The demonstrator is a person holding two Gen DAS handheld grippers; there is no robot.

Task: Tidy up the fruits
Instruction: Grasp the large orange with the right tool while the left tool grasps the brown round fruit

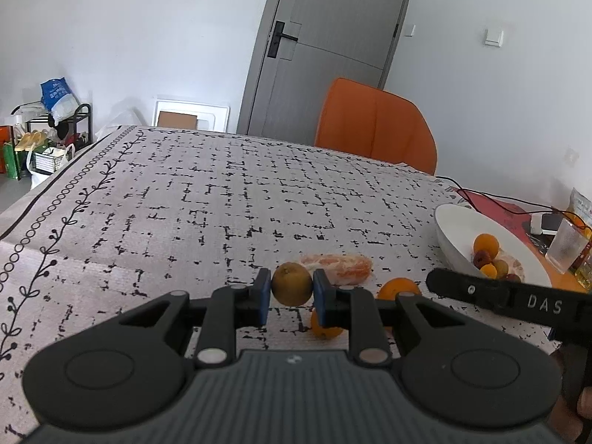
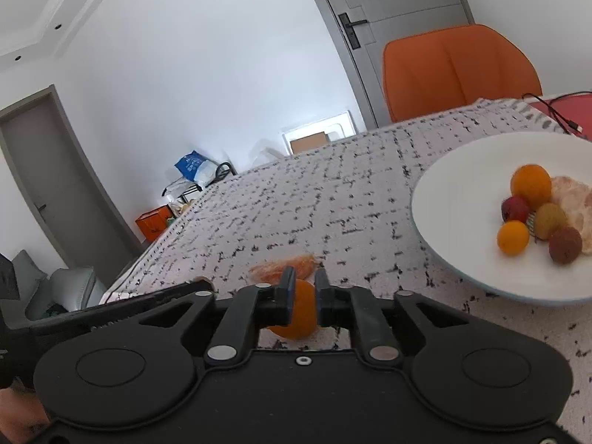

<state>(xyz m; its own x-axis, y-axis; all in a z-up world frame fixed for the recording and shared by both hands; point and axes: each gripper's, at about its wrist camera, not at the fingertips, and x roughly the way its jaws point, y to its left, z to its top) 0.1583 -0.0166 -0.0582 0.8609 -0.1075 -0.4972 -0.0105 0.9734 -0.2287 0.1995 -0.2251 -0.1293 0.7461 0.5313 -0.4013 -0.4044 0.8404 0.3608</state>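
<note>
2 fruits are gripped at once, likely to carry both to the white bowl (already holding several): the left gripper has its jaws closed on a brownish fruit, the right gripper on an orange just above the table.

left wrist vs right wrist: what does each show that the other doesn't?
Left wrist only: the left gripper shut on a yellow-green fruit, a second loose orange fruit on the tablecloth, a clear cup past the bowl.

Right wrist only: a second grey door and grey cushions at far left.

Both: the white bowl of mixed fruit, the peeled citrus segments on the tablecloth, the orange chair. The right gripper is shut on an orange fruit.
</note>
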